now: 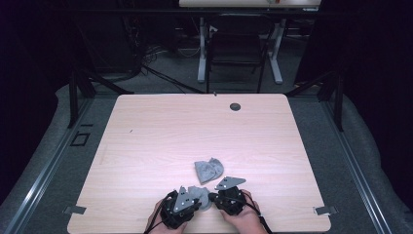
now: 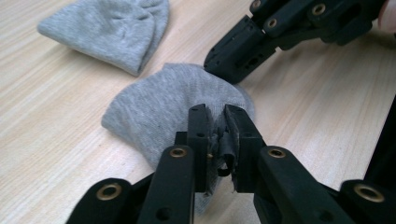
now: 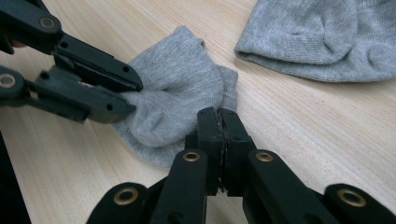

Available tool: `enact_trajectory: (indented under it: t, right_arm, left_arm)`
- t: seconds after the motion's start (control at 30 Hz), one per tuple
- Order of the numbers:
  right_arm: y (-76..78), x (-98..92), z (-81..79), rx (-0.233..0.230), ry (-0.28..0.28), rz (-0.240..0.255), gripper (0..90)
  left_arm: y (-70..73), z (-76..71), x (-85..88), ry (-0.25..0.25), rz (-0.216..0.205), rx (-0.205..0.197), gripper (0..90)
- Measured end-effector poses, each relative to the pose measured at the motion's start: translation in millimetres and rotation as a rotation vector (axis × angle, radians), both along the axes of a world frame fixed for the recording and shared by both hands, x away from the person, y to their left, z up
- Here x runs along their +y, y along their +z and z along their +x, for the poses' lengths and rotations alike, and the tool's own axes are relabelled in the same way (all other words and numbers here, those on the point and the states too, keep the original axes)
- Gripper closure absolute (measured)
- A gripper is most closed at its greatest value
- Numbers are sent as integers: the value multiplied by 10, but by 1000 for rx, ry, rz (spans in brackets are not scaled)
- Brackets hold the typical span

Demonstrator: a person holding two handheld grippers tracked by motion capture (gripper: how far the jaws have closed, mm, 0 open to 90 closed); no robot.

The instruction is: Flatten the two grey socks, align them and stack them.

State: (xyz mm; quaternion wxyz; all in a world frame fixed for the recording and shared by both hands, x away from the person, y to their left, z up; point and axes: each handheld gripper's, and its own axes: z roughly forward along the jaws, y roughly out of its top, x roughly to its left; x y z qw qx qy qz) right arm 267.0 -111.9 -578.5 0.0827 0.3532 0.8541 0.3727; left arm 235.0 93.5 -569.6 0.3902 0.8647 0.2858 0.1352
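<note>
At the worktop's (image 1: 146, 126) 6 o'clock edge | left hand-held gripper (image 2: 215, 122) nipping the small grey knit sock's (image 2: 159, 107) near hem, right hand-held gripper (image 3: 218, 125) clamped on its opposite edge, seemingly to spread it | both hands low, jaws converging | second grey knit sock (image 1: 208, 169) lies free toward 12 o'clock.

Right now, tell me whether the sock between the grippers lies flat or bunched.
Bunched. The near sock humps up in folds, pinched at one edge by the left gripper and at another by the right gripper.
</note>
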Motion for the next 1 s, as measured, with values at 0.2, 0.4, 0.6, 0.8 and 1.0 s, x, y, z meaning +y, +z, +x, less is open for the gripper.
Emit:
enact_trajectory:
  t: [0.2,0.4,0.6,0.8,1.0]
  right_arm:
    - [2,3,-4,-2,-2,-2,886]
    - [7,-8,-22,-2,-11,-9,887]
    - [26,-67,-41,-2,-22,-39,895]
    - [45,-69,-64,-25,-40,-27,893]
    - [73,69,-45,-47,16,26,867]
  left_arm:
    - [55,24,65,18,-16,-5,823]
    - [84,55,159,56,-30,-4,817]
    - [65,70,206,79,-10,12,807]
    - [60,98,274,101,-24,33,806]
    - [59,93,250,82,-46,42,806]
